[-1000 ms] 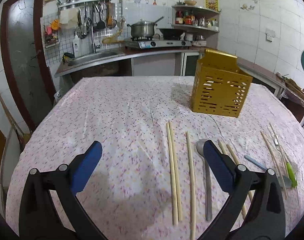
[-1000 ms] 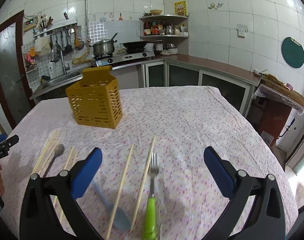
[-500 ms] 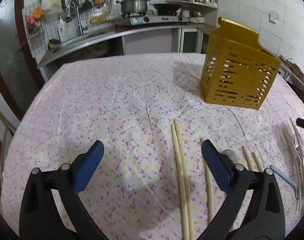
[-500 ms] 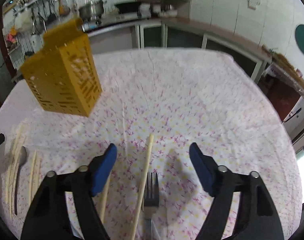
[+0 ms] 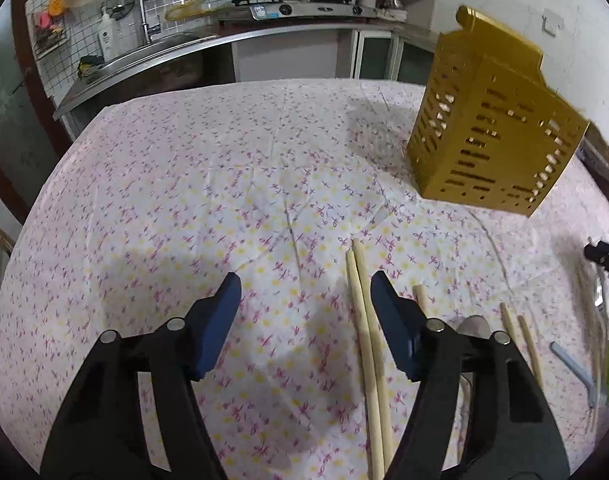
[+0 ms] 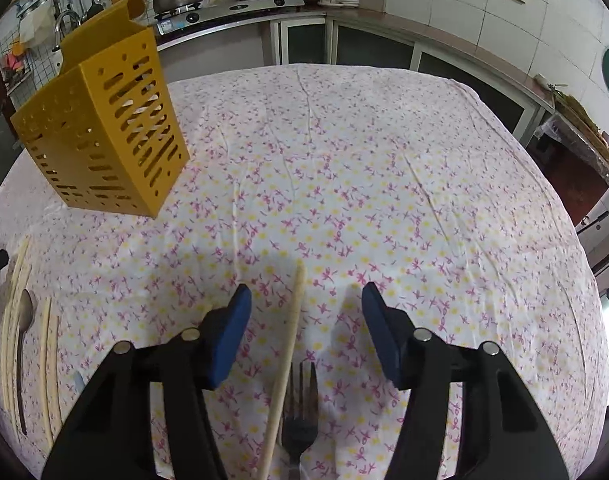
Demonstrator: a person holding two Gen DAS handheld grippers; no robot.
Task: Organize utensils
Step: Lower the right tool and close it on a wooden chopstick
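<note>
Chopsticks [image 5: 370, 344], paired: between closing left tongs [image 5: 304, 292], unpinched. Single chopstick [image 6: 286, 344], fork [image 6: 300, 420]: between closing right tongs [image 6: 302, 300]. Yellow caddy [image 6: 104, 132] beyond.

Ahead of the left gripper [image 5: 304, 294] fingers the flowered tablecloth [image 5: 208, 184] lies bare, with paired chopsticks [image 5: 364, 320] just inside its right finger, while a single chopstick [image 6: 290, 328] and fork [image 6: 300, 420] lie between the right gripper [image 6: 304, 300] fingers, and the yellow holder [image 6: 104, 136] stands beyond to their left.
</note>
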